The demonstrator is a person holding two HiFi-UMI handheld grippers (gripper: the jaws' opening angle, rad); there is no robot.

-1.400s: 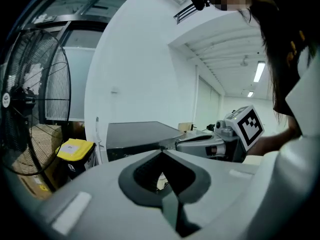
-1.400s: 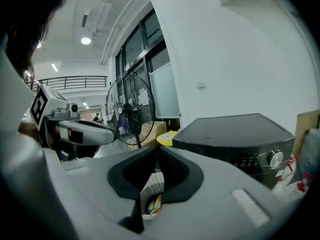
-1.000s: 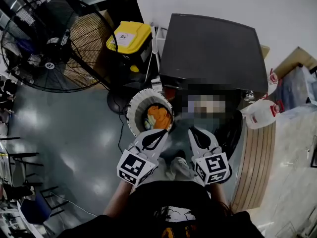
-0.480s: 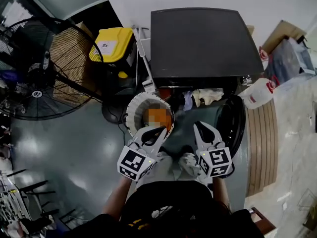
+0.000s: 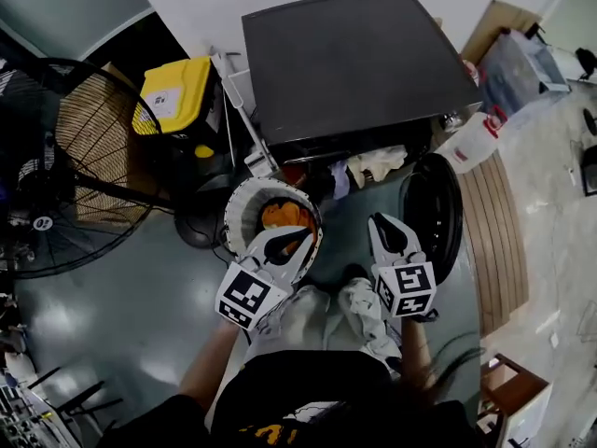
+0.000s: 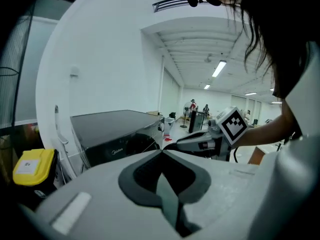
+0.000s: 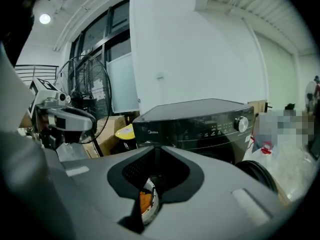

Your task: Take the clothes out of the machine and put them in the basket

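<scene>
The black washing machine (image 5: 359, 63) stands at the top of the head view with its round door (image 5: 434, 215) swung open to the right. Cream and pale clothes (image 5: 375, 164) bulge from its mouth. The white round basket (image 5: 244, 215) sits on the floor left of the door, with an orange cloth (image 5: 284, 215) inside. My left gripper (image 5: 306, 234) hovers over the basket's near rim, jaws together and empty. My right gripper (image 5: 377, 220) hangs in front of the machine's opening, also shut with nothing held. The right gripper view shows the machine (image 7: 200, 126) beyond the right gripper (image 7: 155, 147) and the basket (image 7: 154, 207) below.
A yellow-lidded bin (image 5: 175, 94) stands left of the machine, and a large floor fan (image 5: 56, 166) stands further left. A white jug (image 5: 466, 141) and boxes are at the right. A raised wooden strip (image 5: 494, 241) runs along the right of the grey floor.
Both grippers have dipped lower in front of the machine and still show closed, empty jaws. The head view has swung, and the clothes at the machine's mouth now show plainly.
</scene>
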